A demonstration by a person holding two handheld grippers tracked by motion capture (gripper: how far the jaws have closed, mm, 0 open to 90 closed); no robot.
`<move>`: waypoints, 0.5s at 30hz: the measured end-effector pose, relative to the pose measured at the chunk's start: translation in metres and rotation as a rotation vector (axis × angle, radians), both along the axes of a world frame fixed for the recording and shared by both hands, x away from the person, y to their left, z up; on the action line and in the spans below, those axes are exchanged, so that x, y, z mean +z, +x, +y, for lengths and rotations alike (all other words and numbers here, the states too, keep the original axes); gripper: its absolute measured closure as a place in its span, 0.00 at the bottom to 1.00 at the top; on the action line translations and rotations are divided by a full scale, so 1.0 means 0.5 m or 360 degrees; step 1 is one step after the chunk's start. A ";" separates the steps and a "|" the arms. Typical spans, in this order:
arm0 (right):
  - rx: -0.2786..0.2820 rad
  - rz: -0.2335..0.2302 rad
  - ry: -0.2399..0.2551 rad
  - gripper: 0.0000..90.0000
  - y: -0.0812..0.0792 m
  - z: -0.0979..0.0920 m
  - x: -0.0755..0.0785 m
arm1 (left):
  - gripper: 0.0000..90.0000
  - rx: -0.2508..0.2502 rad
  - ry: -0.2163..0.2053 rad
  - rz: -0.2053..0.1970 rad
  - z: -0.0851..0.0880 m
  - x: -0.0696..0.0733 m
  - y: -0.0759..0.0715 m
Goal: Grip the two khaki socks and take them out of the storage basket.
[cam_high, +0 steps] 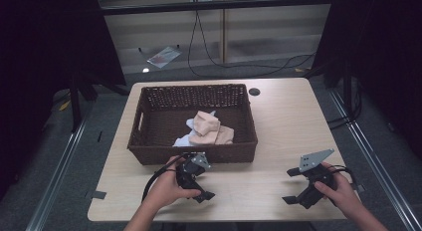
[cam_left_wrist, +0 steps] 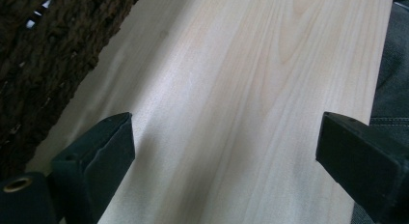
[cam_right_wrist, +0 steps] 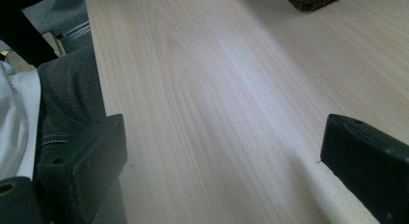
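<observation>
Basket [cam_high: 149, 136] of dark brown wicker holds crumpled beige and white cloths [cam_high: 206, 129]; both tools released, empty

High view overhead facing forward, claw views low, close, sharing table [cam_high: 278, 121], basket [cam_high: 149, 154].

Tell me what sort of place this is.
Probably a lab recording station: a pale wooden table between black curtains, cables on the floor behind, and a wicker basket of cloths.

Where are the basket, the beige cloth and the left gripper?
basket [cam_high: 149, 116]: high view, left wall.
beige cloth [cam_high: 208, 127]: high view, middle of the bundle inside the basket.
left gripper [cam_high: 203, 183]: high view, between its open jaws.
</observation>
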State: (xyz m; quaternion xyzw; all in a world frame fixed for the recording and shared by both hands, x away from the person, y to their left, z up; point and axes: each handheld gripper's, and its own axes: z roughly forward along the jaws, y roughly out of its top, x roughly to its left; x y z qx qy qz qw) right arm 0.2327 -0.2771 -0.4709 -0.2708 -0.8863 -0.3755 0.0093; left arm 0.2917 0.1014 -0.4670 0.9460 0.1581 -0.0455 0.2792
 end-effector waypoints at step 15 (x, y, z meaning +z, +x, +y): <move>0.0003 -0.0004 0.0000 0.03 0.000 -0.001 0.000 | 0.09 -0.0034 0.0008 0.0076 -0.012 0.025 0.008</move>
